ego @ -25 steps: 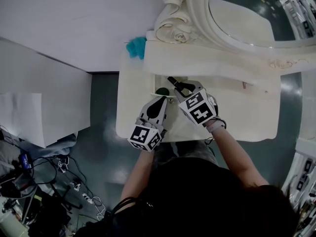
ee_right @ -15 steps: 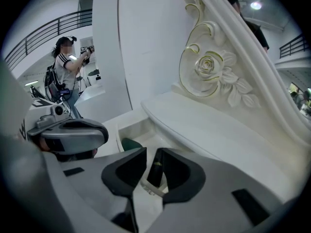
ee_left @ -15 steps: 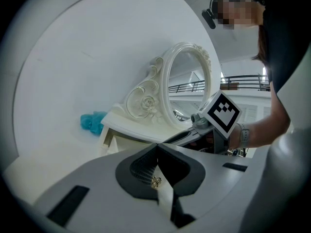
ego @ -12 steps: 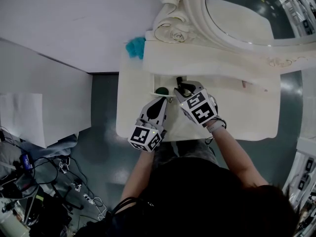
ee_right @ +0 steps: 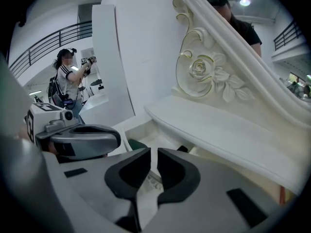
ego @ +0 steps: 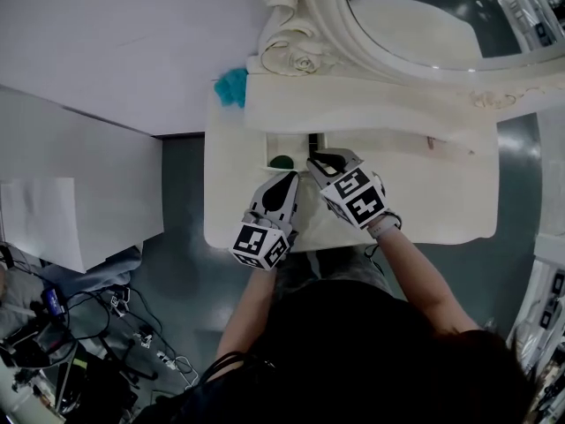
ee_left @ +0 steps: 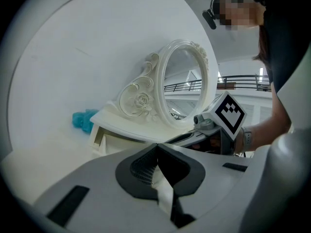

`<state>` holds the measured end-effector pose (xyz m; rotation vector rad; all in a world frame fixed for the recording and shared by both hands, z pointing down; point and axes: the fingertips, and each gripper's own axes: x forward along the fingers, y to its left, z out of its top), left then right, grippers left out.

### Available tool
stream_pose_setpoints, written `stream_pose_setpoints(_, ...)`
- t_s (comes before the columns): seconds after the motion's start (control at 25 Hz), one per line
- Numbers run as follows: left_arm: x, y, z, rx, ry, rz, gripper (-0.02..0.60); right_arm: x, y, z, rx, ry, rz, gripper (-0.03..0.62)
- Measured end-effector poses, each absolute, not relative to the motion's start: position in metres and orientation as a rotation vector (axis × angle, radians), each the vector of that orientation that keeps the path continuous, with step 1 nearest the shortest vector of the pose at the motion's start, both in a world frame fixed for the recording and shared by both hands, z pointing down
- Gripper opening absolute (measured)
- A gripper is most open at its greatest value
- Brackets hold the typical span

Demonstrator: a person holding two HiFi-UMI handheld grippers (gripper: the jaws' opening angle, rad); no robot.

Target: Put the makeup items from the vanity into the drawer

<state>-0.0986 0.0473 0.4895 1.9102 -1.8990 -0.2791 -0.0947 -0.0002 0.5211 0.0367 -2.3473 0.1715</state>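
The cream vanity's small drawer (ego: 269, 153) stands pulled out beneath the raised shelf (ego: 371, 109). Inside it lie a dark green round item (ego: 282, 161) (ee_right: 136, 143) and a black item (ego: 312, 140) (ee_right: 182, 149). My right gripper (ego: 318, 159) (ee_right: 153, 166) hovers at the drawer's right part, just short of the black item. Its jaws are closing, a narrow gap remains, and nothing is between them. My left gripper (ego: 287, 177) (ee_left: 156, 161) sits at the drawer's front edge, shut on that pale edge.
An ornate oval mirror (ego: 415, 25) rises behind the shelf. A teal fluffy thing (ego: 232, 87) (ee_left: 83, 120) lies at the vanity's back left corner. A small pinkish item (ego: 433, 144) rests on the top at the right. A white wall stands left of the vanity.
The black item left my right gripper's jaws and now lies in the drawer. That gripper drew back slightly and its jaws narrowed. The left gripper stayed at the drawer front.
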Motion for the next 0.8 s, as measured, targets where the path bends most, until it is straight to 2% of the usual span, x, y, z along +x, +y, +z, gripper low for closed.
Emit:
stream_pose_setpoints(0.16, -0.089, 0.043, 0.488, 1.948, -1.864, -0.259, 0.014, -0.085, 0.002, 0.516, 0.048, -2.394, 0.191, 0.028)
stream_pose_setpoints(0.8, -0.010, -0.012, 0.477, 2.173, -1.597, -0.214, 0.012, -0.009, -0.039, 0.505, 0.298, -2.449, 0.341, 0.025)
